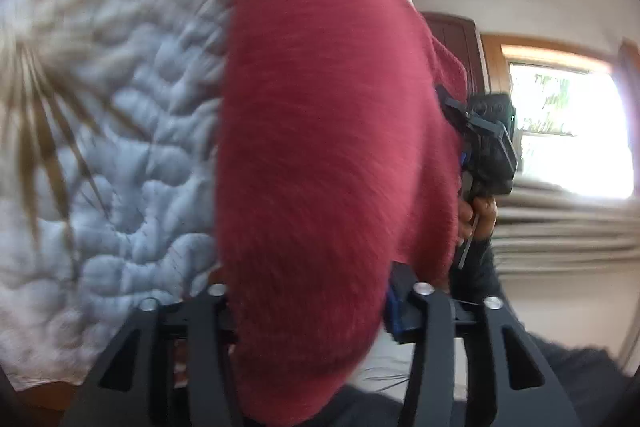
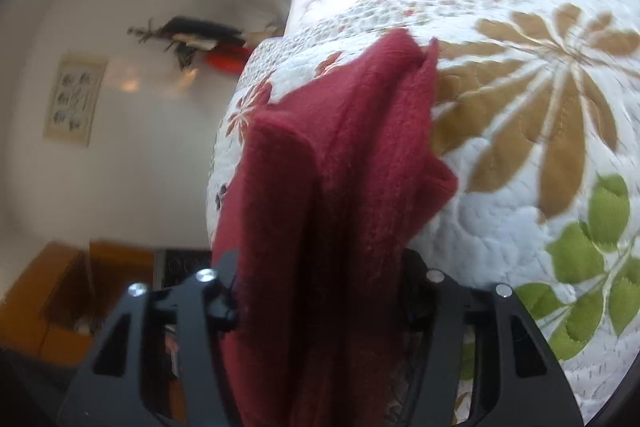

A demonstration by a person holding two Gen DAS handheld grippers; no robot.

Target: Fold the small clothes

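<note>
The red fleece garment [image 1: 332, 163] covers the fingertips of the left gripper [image 1: 316, 311] and the centre of the left wrist view; its weave is motion-blurred. In the right wrist view it hides the right gripper [image 2: 320, 303] fingertips and runs off the bottom edge. The quilted bedspread [image 1: 132, 147] is smeared by motion at left. The wall picture [image 2: 75, 99] is too small to read. The person's hand [image 1: 476, 219] is largely hidden

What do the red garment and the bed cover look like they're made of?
Red garment: probably fleece or brushed knit, matte with a fuzzy nap and thick soft folds. Bed cover: looks like a quilted cotton, puffy stitched channels and a printed leaf pattern.
</note>
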